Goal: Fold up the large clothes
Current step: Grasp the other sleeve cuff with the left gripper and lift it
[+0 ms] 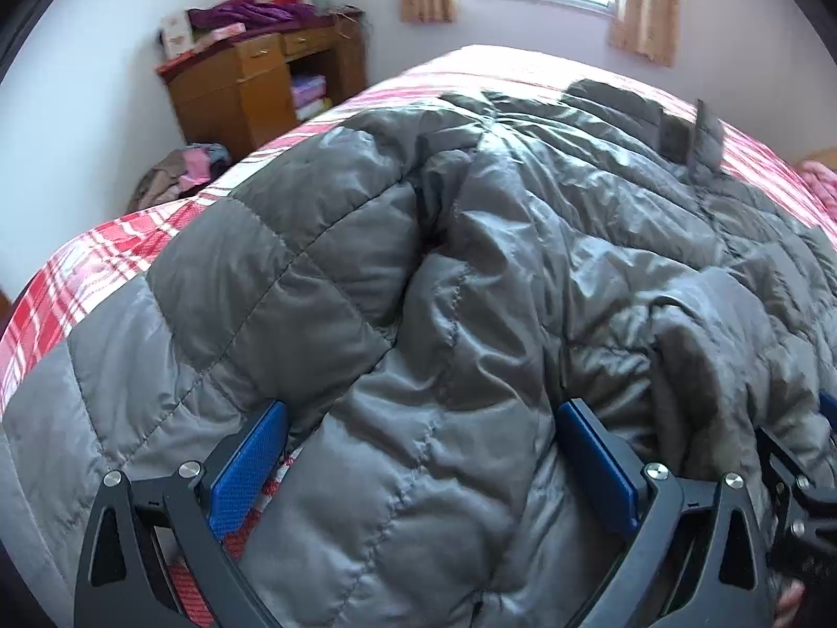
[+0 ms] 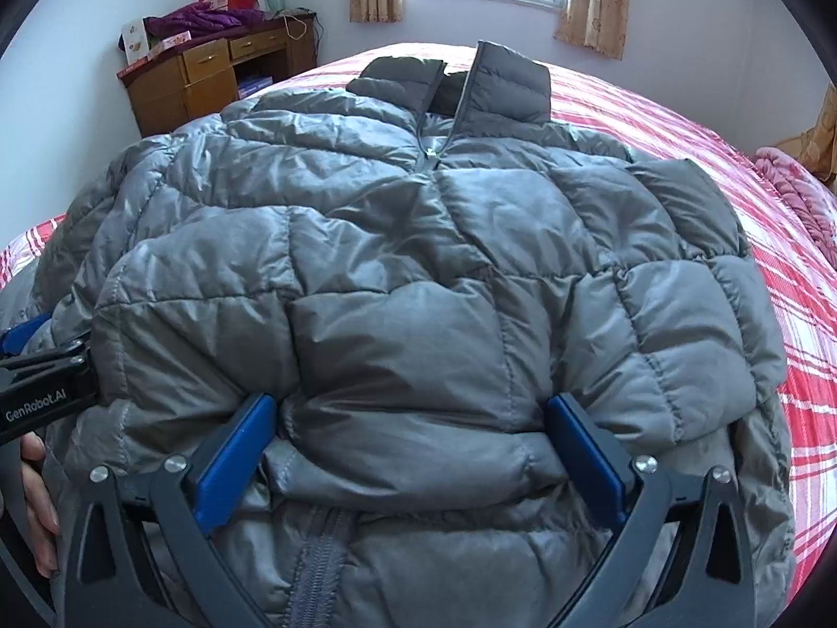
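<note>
Jacket [image 2: 418, 261]: long axis runs from hem toward collar, on bed [image 2: 732, 157].
Left gripper [image 1: 418, 471]: fingers apart astride hem.
Right gripper [image 2: 410, 450]: fingers apart astride hem.

At the left edge of the right wrist view, white lettering reads "GenRobot.AI" on the black body of the left gripper [image 2: 21, 337]. The boxes [image 2: 137, 41] on the worktop at upper left carry print too small to read.

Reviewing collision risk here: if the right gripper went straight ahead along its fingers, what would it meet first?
The grey puffer jacket: its padded fabric already bulges between the right gripper fingers.
</note>
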Available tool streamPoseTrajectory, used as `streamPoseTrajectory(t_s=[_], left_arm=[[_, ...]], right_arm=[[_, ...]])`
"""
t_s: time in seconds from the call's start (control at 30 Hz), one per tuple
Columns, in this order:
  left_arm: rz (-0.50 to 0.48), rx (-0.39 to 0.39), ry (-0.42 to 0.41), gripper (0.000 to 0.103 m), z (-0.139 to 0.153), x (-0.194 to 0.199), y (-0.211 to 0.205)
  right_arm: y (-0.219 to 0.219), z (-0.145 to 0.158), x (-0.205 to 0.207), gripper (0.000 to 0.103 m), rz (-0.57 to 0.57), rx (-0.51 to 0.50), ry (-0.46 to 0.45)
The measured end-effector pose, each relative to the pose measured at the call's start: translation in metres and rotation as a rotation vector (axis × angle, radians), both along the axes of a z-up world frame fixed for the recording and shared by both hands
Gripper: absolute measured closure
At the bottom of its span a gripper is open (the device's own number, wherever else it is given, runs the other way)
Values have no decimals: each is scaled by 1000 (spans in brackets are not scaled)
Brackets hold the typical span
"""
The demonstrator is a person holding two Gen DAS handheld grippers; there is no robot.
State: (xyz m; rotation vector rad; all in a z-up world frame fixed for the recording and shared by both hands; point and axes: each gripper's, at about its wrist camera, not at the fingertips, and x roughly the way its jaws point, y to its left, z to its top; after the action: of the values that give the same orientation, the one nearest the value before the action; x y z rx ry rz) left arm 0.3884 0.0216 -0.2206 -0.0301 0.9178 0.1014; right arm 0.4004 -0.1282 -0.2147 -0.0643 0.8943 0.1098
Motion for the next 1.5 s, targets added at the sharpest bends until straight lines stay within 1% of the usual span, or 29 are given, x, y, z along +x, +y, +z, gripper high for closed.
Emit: streamPoseTrajectory(t_s=[0.07, 0.13, 0.17, 0.23, 0.27, 0.3, 0.33, 0.37, 0.4, 0.43, 0.47, 0.57, 0.6, 0.67, 0.7, 0.73, 0.77, 0.8, 0.83, 0.87, 1.0, 1.03, 1.13, 1.2, 1.23, 1.27, 1.33, 1.4, 1.5], left_arm=[[15, -17, -39, 1, 21, -19, 12], [-2, -3, -147, 1, 51, -53, 28], [2, 33, -200, 1, 65, -72, 41], [43, 110, -224, 1, 74, -91, 64], [89, 153, -217, 1, 75, -101, 85], [134, 171, -198, 1, 74, -106, 103], [182, 168, -170, 1, 71, -111, 125], [246, 134, -131, 1, 65, -118, 153], [279, 93, -103, 1, 58, -123, 170], [293, 60, -80, 1, 53, -126, 181], [304, -13, -35, 1, 42, -128, 196], [318, -140, 27, 1, 21, -128, 207], [305, -180, 25, 1, 18, -126, 205], [290, -199, 6, 3, 17, -123, 198], [286, -193, -6, 19, 18, -121, 194], [297, -162, -8, 32, 20, -119, 192], [283, -141, -21, 42, 25, -117, 188], [265, -158, -26, 67, 29, -116, 187], [244, -191, -30, 77, 34, -115, 190], [243, -195, -43, 78, 44, -117, 188], [182, -48, -184, 82, 99, -131, 161], [171, -30, -211, 83, 110, -134, 158], [101, 43, -331, 83, 155, -144, 125], [52, 76, -386, 83, 176, -144, 106], [33, 85, -399, 83, 183, -143, 99], [-8, 97, -421, 83, 191, -141, 79], [-61, 104, -440, 84, 200, -141, 55], [-126, 102, -453, 84, 203, -135, 22], [-216, 87, -460, 84, 200, -127, -30]], right_arm=[[-2, 4, -2, 0, 11, 13, -2], [-12, 15, -12, 0, -4, 6, -22], [-18, 24, -23, 0, -20, 8, -55], [-29, 36, -42, 0, -10, 34, -91], [-33, 40, -52, 0, -4, 33, -99], [-37, 43, -65, 0, 4, 24, -106], [-39, 44, -74, 0, 10, 18, -110], [-42, 46, -86, 0, 17, 16, -117], [-45, 47, -98, 0, 19, 18, -126], [-48, 47, -108, 0, 19, 23, -134], [-50, 47, -116, 0, 20, 31, -141], [-56, 46, -135, 0, 0, 55, -152], [-57, 45, -140, 0, -8, 65, -155], [-57, 43, -145, 0, -13, 79, -155], [-58, 43, -148, 0, -16, 81, -156], [-59, 44, -150, 0, -21, 79, -161], [-60, 45, -153, 0, -25, 76, -168], [-62, 47, -155, 0, -28, 73, -174], [-64, 49, -156, 0, -34, 67, -181], [-67, 51, -157, 0, -42, 56, -189], [-84, 58, -163, 0, -78, 51, -218], [-89, 59, -163, 0, -91, 57, -221], [-103, 61, -164, 0, -121, 75, -227], [-109, 61, -165, 0, -134, 84, -231], [-112, 61, -165, 0, -136, 86, -233], [-114, 62, -165, 0, -141, 89, -236], [-121, 63, -167, 0, -153, 98, -246], [-128, 64, -169, 0, -167, 103, -254], [-139, 64, -170, 0, -189, 112, -254]])
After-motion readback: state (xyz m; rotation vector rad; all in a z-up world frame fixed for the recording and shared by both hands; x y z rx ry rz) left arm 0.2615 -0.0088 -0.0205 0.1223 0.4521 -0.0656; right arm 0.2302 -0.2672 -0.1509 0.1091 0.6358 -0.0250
